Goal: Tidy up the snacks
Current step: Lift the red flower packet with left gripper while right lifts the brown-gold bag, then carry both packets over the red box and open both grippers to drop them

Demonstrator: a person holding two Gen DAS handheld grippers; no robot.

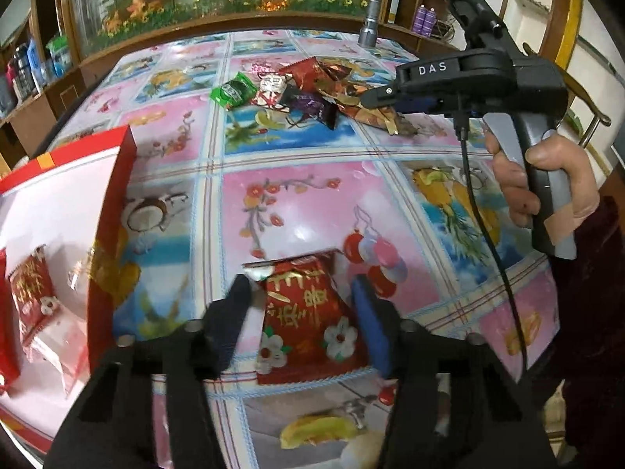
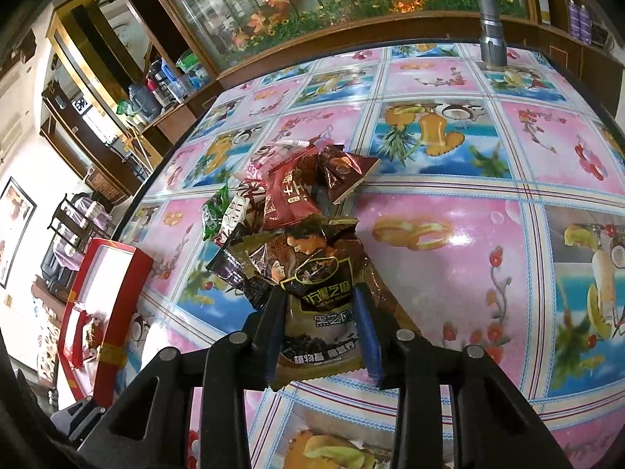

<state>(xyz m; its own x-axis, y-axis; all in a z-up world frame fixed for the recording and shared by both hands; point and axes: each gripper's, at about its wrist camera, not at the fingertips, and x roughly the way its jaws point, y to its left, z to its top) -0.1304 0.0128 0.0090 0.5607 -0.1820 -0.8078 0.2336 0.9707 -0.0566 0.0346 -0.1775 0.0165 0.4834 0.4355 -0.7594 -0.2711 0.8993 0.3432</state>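
Note:
A red snack packet (image 1: 308, 320) with gold writing and white flowers lies on the tablecloth between the fingers of my left gripper (image 1: 302, 285). Its right side meets the blue pad; a thin gap shows at the left finger, so the jaws stand open. My right gripper (image 2: 318, 293) straddles a brown black-sesame packet (image 2: 320, 312) at the near edge of the snack pile (image 2: 297, 195). That packet lies flat and unbuckled, partly under the right finger. In the left wrist view the right gripper (image 1: 375, 95) dips into the same pile (image 1: 304, 90).
A red box (image 1: 125, 179) with a white inside stands at the left and holds red packets (image 1: 33, 293); it also shows as the red box (image 2: 117, 273). A metal cylinder (image 2: 490, 31) stands at the table's far edge. A hand (image 1: 547, 179) grips the right tool.

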